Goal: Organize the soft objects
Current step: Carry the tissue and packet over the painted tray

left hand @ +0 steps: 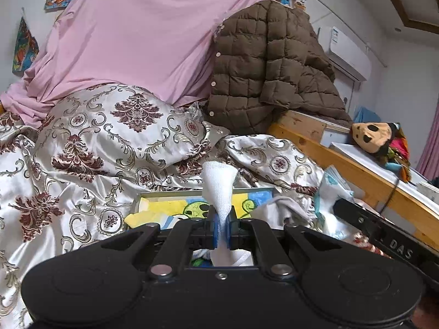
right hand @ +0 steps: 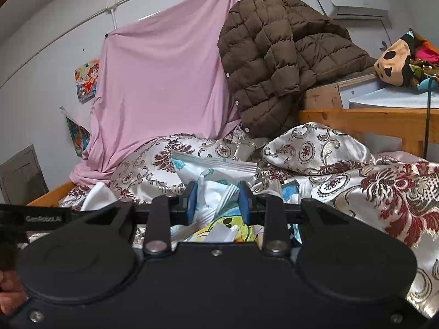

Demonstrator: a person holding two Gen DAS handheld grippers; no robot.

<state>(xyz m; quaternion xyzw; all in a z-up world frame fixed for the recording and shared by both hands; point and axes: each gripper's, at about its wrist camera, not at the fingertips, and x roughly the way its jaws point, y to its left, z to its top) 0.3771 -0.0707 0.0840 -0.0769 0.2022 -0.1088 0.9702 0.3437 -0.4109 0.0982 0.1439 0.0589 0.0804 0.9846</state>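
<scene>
My left gripper (left hand: 222, 229) is shut on a white gauze cloth (left hand: 219, 183) that sticks up between its blue pads above a tray with a yellow and green cartoon cloth (left hand: 175, 208). My right gripper (right hand: 218, 201) is open, its fingers either side of a white and teal plastic pack (right hand: 214, 171) lying on the bed. The cartoon cloth (right hand: 229, 223) shows below it. The right gripper's body (left hand: 378, 227) appears at the right of the left wrist view.
A patterned satin quilt (left hand: 82, 142) covers the bed. A pink sheet (left hand: 131, 33) hangs behind. A brown puffer jacket (left hand: 263, 63) drapes over the wooden bed frame (left hand: 356, 170). A panda-face plush (left hand: 373, 137) lies on the shelf at right.
</scene>
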